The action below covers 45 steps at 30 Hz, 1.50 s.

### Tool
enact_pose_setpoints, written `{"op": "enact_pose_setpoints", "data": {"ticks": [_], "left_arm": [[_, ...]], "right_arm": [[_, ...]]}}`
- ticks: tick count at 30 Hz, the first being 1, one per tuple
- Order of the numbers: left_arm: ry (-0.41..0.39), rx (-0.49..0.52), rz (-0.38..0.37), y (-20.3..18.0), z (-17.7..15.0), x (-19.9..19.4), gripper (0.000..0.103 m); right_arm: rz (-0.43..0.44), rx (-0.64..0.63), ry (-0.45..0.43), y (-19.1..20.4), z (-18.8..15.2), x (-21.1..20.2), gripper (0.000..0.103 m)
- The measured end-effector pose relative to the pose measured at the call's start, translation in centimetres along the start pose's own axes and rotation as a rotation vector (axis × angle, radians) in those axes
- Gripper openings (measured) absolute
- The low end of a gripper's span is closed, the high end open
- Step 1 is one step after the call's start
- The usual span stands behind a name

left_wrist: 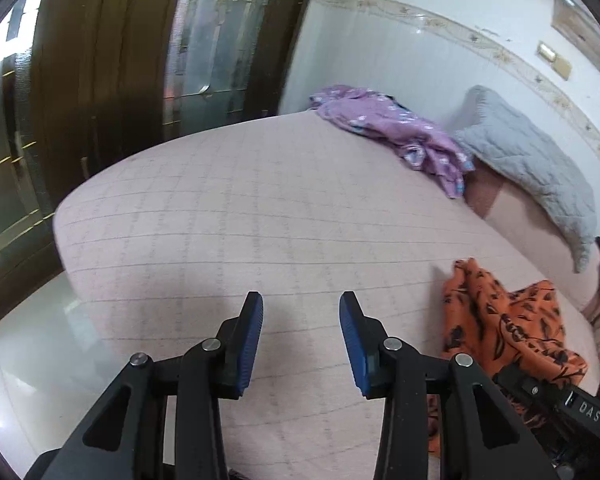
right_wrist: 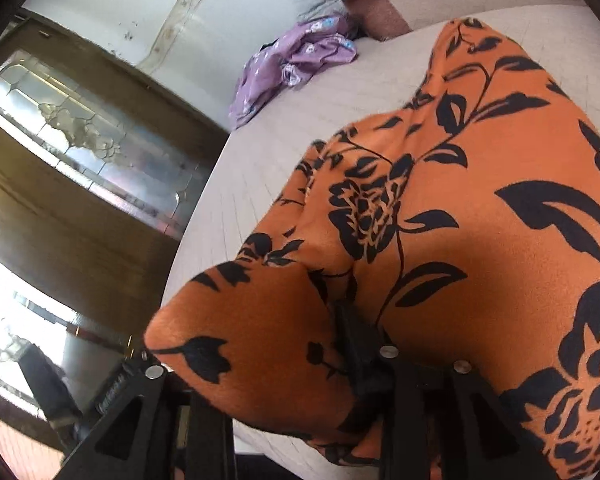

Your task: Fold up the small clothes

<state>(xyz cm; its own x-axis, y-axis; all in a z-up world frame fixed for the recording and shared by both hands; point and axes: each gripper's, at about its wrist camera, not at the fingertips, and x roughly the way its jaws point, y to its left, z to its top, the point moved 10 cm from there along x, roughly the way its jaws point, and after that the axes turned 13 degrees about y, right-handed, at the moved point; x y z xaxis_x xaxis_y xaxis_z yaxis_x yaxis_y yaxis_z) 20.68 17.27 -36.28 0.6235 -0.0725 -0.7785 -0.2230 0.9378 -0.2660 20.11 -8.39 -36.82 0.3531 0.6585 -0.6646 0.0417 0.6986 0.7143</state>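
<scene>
Because the orange flowered garment (right_wrist: 440,208) is draped over the right tongs (right_wrist: 300,320), hiding the tips, I cannot tell whether they grip it; it lies bunched near the bed's (left_wrist: 228,216) right edge, while the left tongs (left_wrist: 301,312) hang open and empty above bare bed, likely ready to take a corner.

What we cannot make out

The orange cloth (right_wrist: 440,208) drapes over the right gripper (right_wrist: 300,340), so we cannot see its fingertips or whether they pinch it; in the left view the cloth (left_wrist: 504,328) runs behind the gripper's arm.
</scene>
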Motion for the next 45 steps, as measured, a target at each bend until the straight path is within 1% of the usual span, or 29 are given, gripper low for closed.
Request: {"op": "enact_pose_setpoints", "data": {"ticks": [2, 4, 5, 7, 8, 9, 10, 11, 12, 14, 15, 16, 18, 19, 20, 21, 22, 24, 27, 28, 31, 32, 33, 35, 36, 38, 40, 43, 45], "left_arm": [[-0.013, 0.023, -0.021, -0.9, 0.0, -0.3, 0.045], [-0.037, 0.051, -0.063, -2.2, 0.2, -0.9, 0.047], [-0.050, 0.063, -0.078, -2.8, 0.3, -1.2, 0.050], [-0.088, 0.095, -0.103, -4.1, 0.4, -2.2, 0.052], [-0.099, 0.105, -0.123, -4.7, 0.5, -2.5, 0.052], [-0.118, 0.126, -0.158, -5.9, 0.3, -3.1, 0.053], [-0.130, 0.145, -0.173, -6.6, 0.2, -3.4, 0.053], [-0.141, 0.173, -0.184, -7.5, -0.1, -3.7, 0.054], [-0.147, 0.205, -0.192, -8.4, -0.4, -3.9, 0.056], [-0.144, 0.277, -0.200, -10.4, -1.4, -3.7, 0.056], [-0.132, 0.318, -0.181, -11.3, -2.1, -3.2, 0.056], [-0.112, 0.346, -0.155, -11.8, -2.6, -2.4, 0.056], [-0.027, 0.393, -0.072, -12.3, -3.7, 0.3, 0.056], [0.033, 0.406, -0.020, -12.1, -4.3, 2.0, 0.056], [0.080, 0.409, 0.026, -11.6, -4.7, 3.4, 0.056], [0.130, 0.401, 0.063, -11.0, -5.0, 4.7, 0.058], [0.156, 0.369, 0.051, -10.5, -5.0, 5.4, 0.059], [0.162, 0.336, 0.017, -10.4, -4.5, 5.4, 0.060], [0.140, 0.371, 0.055, -10.7, -4.5, 5.6, 0.060], [0.136, 0.376, 0.060, -10.9, -4.5, 5.6, 0.060], [0.142, 0.371, 0.047, -11.1, -4.3, 5.7, 0.061], [0.147, 0.365, 0.040, -11.1, -4.3, 5.8, 0.064], [0.151, 0.359, 0.038, -10.9, -4.3, 6.0, 0.068], [0.150, 0.361, 0.043, -10.6, -4.6, 6.3, 0.070], [0.143, 0.364, 0.043, -10.6, -4.6, 6.3, 0.071], [0.144, 0.362, 0.041, -10.3, -4.8, 6.0, 0.072], [0.153, 0.348, 0.037, -10.1, -4.9, 6.2, 0.074], [0.157, 0.333, 0.043, -10.0, -4.9, 6.1, 0.075], [0.141, 0.350, 0.061, -10.1, -4.9, 6.0, 0.075]], "right_arm": [[0.061, -0.027, 0.027, 0.2, -0.5, -1.1, 0.065], [0.139, -0.071, 0.074, 1.2, -1.9, -2.9, 0.072], [0.158, -0.092, 0.083, 1.3, -2.8, -4.2, 0.073], [0.188, -0.136, 0.087, 1.4, -3.6, -6.2, 0.073], [0.172, -0.145, 0.057, 0.8, -3.7, -7.5, 0.073], [0.127, -0.134, 0.009, -0.4, -3.3, -8.9, 0.073], [0.085, -0.116, -0.034, -2.0, -2.9, -10.2, 0.070], [0.067, -0.095, -0.056, -3.2, -2.6, -10.9, 0.063], [0.056, -0.073, -0.073, -4.3, -2.3, -11.4, 0.059], [0.032, -0.032, -0.098, -6.3, -2.0, -12.0, 0.047], [0.023, -0.029, -0.097, -6.8, -2.0, -11.8, 0.044], [0.009, -0.031, -0.093, -7.3, -2.2, -11.6, 0.040], [-0.031, -0.005, -0.036, -9.0, -2.7, -9.4, 0.034], [-0.035, 0.011, -0.027, -9.4, -3.0, -9.0, 0.027], [-0.028, 0.017, -0.033, -9.6, -3.2, -9.3, 0.026], [-0.017, 0.020, -0.025, -9.6, -2.9, -9.4, 0.026], [-0.006, 0.025, -0.013, -9.6, -2.7, -9.5, 0.026], [0.010, 0.028, -0.014, -9.3, -1.4, -10.3, 0.026], [-0.023, 0.016, -0.054, -8.8, 2.2, -11.2, 0.030], [-0.042, 0.026, -0.071, -9.0, 3.8, -11.3, 0.030], [-0.083, 0.067, -0.092, -9.7, 7.3, -10.2, 0.030], [-0.109, 0.104, -0.068, -10.8, 8.7, -8.7, 0.029], [-0.132, 0.126, -0.034, -11.7, 9.2, -7.4, 0.029], [-0.177, 0.166, 0.038, -13.7, 9.6, -4.9, 0.029], [-0.170, 0.176, 0.034, -13.8, 9.8, -4.8, 0.029], [-0.185, 0.178, 0.034, -13.4, 10.3, -5.3, 0.029], [-0.204, 0.156, 0.016, -12.1, 10.9, -6.1, 0.030], [-0.153, 0.088, 0.005, -8.9, 11.7, -6.0, 0.030], [-0.122, 0.040, 0.032, -6.4, 11.9, -4.4, 0.030]]}}
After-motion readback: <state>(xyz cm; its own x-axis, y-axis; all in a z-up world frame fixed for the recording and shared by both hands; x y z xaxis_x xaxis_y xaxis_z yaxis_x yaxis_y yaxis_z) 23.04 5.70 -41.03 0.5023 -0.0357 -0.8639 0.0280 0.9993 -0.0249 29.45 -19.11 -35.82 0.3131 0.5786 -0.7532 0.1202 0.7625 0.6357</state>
